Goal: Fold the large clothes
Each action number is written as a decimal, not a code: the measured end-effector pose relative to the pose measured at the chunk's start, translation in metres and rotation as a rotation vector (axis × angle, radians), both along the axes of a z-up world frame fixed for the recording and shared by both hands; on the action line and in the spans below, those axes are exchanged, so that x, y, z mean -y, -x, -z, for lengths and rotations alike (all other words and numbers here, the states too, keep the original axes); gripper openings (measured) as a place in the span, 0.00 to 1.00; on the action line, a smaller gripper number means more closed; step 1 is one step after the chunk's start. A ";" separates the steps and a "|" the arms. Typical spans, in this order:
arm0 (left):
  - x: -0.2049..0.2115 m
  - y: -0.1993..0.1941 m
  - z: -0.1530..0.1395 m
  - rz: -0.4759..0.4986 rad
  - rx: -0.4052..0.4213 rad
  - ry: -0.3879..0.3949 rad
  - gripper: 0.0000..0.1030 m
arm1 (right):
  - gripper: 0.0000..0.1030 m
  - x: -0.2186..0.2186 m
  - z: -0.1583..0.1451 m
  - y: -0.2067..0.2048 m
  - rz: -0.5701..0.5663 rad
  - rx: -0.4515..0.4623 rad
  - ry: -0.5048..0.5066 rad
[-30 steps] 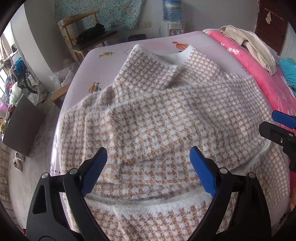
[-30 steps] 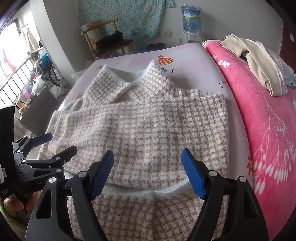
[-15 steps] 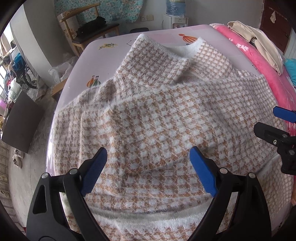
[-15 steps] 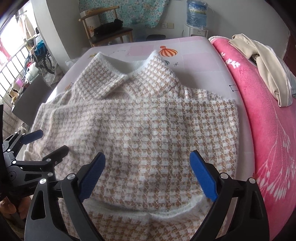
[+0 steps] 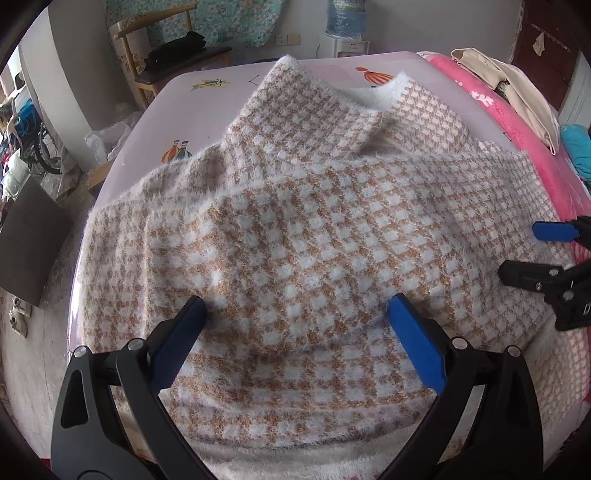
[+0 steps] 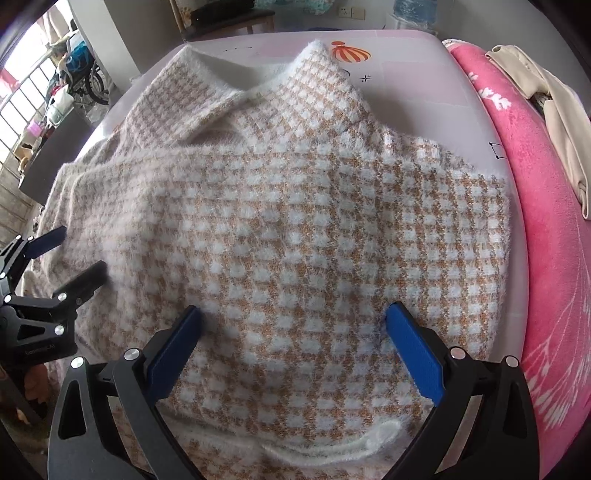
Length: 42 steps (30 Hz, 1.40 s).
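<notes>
A fluffy tan-and-white houndstooth sweater [image 5: 314, 221] [image 6: 314, 206] lies spread on the pale pink table [image 5: 207, 103], collar at the far end, with a folded layer across its body. My left gripper [image 5: 295, 306] hovers low over the sweater's near left part. Its jaws are opening, and fabric lies below the gap without the pads pressing on it. My right gripper [image 6: 294, 312] stands over the near right part, jaws opening too, holding nothing. Each gripper shows in the other's view: the right gripper [image 5: 522, 251] at the right edge, the left gripper [image 6: 79, 251] at the left edge.
A pink blanket [image 6: 546, 240] borders the table [image 6: 406, 55] on the right, with a beige garment [image 6: 554, 110] heaped on it. Beyond the far end stand a wooden chair [image 5: 166, 55] and a water dispenser [image 5: 345, 22]. The floor drops off on the left.
Both grippers have sunk closer to the sweater, which now fills more of each view. The right gripper's jaws have spread wider; the left's widened slightly.
</notes>
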<state>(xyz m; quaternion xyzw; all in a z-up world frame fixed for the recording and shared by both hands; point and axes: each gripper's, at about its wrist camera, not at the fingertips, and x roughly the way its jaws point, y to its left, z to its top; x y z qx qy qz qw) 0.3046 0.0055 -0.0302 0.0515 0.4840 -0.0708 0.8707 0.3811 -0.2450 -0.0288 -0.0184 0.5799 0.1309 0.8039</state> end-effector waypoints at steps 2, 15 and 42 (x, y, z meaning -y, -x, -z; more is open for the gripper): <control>-0.002 -0.001 -0.002 0.025 -0.019 -0.002 0.93 | 0.94 0.005 -0.020 -0.008 -0.017 0.035 -0.075; -0.026 -0.095 -0.124 0.107 0.217 0.255 0.93 | 0.92 0.017 -0.084 -0.168 0.012 0.109 -0.314; -0.002 -0.062 -0.093 0.285 0.124 0.231 0.13 | 0.18 0.014 -0.046 -0.058 -0.238 0.015 -0.332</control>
